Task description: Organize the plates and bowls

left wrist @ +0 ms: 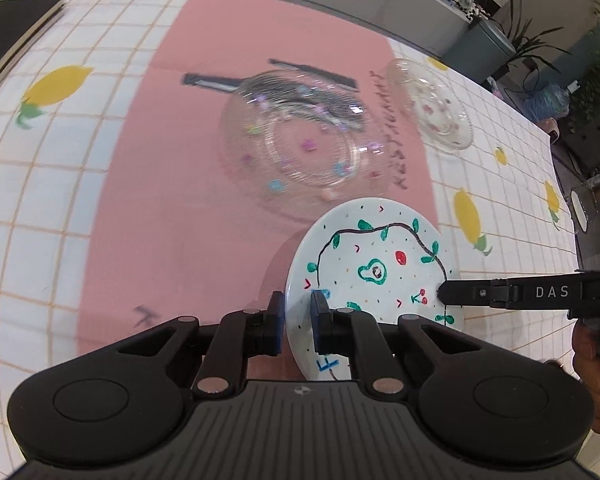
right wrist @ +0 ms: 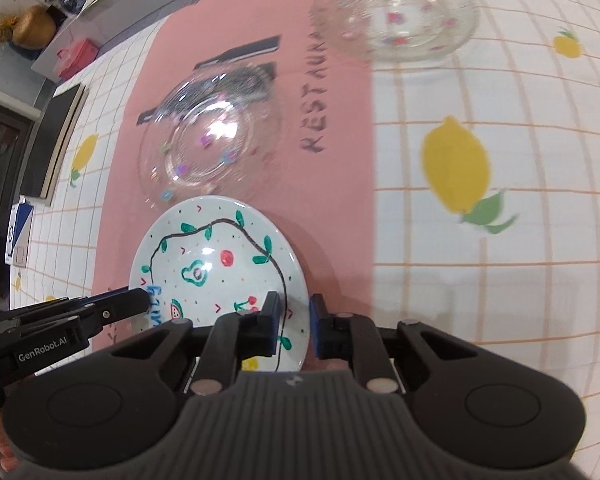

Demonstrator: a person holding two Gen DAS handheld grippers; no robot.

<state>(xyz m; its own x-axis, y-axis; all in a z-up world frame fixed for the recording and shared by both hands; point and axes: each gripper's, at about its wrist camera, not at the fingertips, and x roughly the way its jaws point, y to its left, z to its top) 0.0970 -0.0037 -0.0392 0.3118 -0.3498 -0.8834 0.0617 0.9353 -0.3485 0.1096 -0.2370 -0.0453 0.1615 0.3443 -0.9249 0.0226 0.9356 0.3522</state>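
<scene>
A white plate painted with vines, an avocado and cherries (left wrist: pixel 374 268) (right wrist: pixel 216 264) is held over the pink placemat (left wrist: pixel 160 200) (right wrist: pixel 332 208). My left gripper (left wrist: pixel 298 312) (right wrist: pixel 140 300) is shut on its left rim. My right gripper (right wrist: pixel 294 316) (left wrist: pixel 444 292) is shut on its right rim. A large clear glass plate with coloured dots (left wrist: pixel 300 144) (right wrist: pixel 208 140) lies on the placemat just beyond. A smaller clear glass dish with flowers (left wrist: pixel 432 108) (right wrist: pixel 396 16) sits farther right on the cloth.
The table has a white checked cloth with lemon prints (left wrist: pixel 56 84) (right wrist: pixel 456 168). A dark notebook (left wrist: pixel 12 28) (right wrist: pixel 60 140) lies at the far left. Potted plants and shelves stand beyond the table edge (left wrist: pixel 540 48).
</scene>
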